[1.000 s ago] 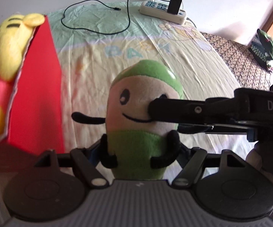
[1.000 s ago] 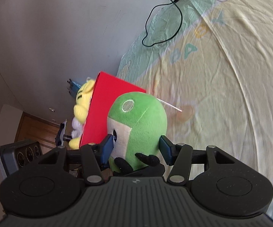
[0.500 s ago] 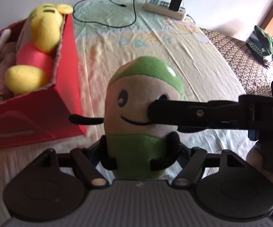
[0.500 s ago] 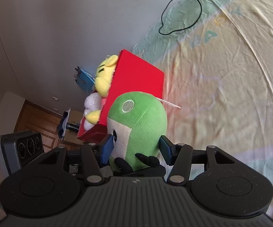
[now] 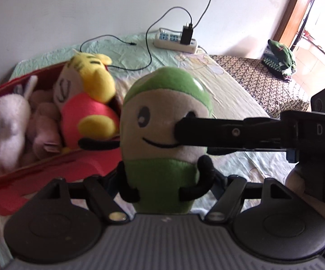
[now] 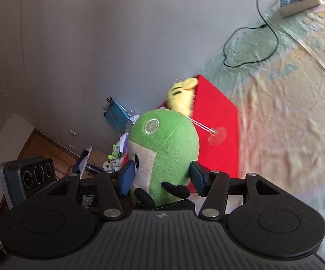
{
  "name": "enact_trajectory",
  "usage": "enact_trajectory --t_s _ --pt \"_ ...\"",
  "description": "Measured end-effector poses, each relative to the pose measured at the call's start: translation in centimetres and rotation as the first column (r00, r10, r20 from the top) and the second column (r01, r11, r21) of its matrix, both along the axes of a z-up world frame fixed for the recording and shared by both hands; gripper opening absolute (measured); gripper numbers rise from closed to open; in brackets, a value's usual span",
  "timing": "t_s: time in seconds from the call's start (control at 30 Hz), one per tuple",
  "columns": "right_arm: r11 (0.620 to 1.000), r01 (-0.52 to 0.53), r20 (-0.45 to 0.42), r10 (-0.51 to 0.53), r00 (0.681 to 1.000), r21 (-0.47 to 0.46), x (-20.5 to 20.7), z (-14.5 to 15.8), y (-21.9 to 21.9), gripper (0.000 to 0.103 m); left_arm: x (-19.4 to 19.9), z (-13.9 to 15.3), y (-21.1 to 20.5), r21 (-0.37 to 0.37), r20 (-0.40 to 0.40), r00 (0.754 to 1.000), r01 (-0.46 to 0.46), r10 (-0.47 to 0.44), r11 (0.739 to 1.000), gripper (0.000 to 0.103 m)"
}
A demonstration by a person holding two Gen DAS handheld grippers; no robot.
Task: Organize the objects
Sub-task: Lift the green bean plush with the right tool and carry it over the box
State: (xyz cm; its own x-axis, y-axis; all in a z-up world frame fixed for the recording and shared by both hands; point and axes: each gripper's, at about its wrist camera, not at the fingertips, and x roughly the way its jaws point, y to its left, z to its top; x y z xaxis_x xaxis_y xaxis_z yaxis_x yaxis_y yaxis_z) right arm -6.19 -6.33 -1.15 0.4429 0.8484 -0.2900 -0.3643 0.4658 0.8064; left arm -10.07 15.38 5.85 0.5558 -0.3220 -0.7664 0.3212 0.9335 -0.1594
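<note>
Left gripper point(image 5: 162, 180) pinches the lower green body of the green plush point(image 5: 165, 121), fingers on either flank; right gripper point(image 6: 161, 176) clamps the same toy front-to-back, one blue pad point(image 6: 128, 176) on the face, the other on the back; grip unchanged from a second ago; toy upright, held between both grippers, clear of the bedsheet point(image 5: 230, 94); versus the earlier frame, the red box point(image 5: 56, 168) now sits lower and closer at left, its interior exposed: yellow plush point(image 5: 90, 103), white plush point(image 5: 8, 126); green plush just right of the box's near edge; power strip point(image 5: 176, 42) far behind
</note>
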Motion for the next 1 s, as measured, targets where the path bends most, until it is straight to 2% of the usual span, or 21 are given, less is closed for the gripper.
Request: enact_trajectory --t_s 0.23,0.57,0.7,0.87,1.0 --pt "0.999 0.009 0.092 -0.012 0.996 0.033 -0.4 2.2 4.0 0.056 -1.5 2.4 5.2 -0.05 0.109 0.994 0.002 0.003 0.999 0.076" --pt "1.0 -0.009 0.184 0.012 0.983 -0.02 2.6 4.6 10.0 0.057 0.9 3.2 10.9 -0.078 0.184 0.976 -0.102 0.115 0.992 0.076" --pt "0.999 -0.008 0.18 0.016 0.984 -0.047 4.5 4.3 11.9 0.057 2.3 2.5 12.5 -0.096 0.182 0.969 -0.151 0.166 0.984 0.077" --pt "0.995 0.002 0.18 0.017 0.984 -0.101 6.2 3.4 13.9 0.057 4.3 1.1 13.7 -0.111 0.13 0.97 -0.192 0.206 0.975 0.078" --pt "0.986 0.014 0.182 0.017 0.983 -0.166 7.5 2.5 14.9 0.057 5.4 -0.4 14.0 -0.096 0.102 0.971 -0.207 0.217 0.974 0.083"
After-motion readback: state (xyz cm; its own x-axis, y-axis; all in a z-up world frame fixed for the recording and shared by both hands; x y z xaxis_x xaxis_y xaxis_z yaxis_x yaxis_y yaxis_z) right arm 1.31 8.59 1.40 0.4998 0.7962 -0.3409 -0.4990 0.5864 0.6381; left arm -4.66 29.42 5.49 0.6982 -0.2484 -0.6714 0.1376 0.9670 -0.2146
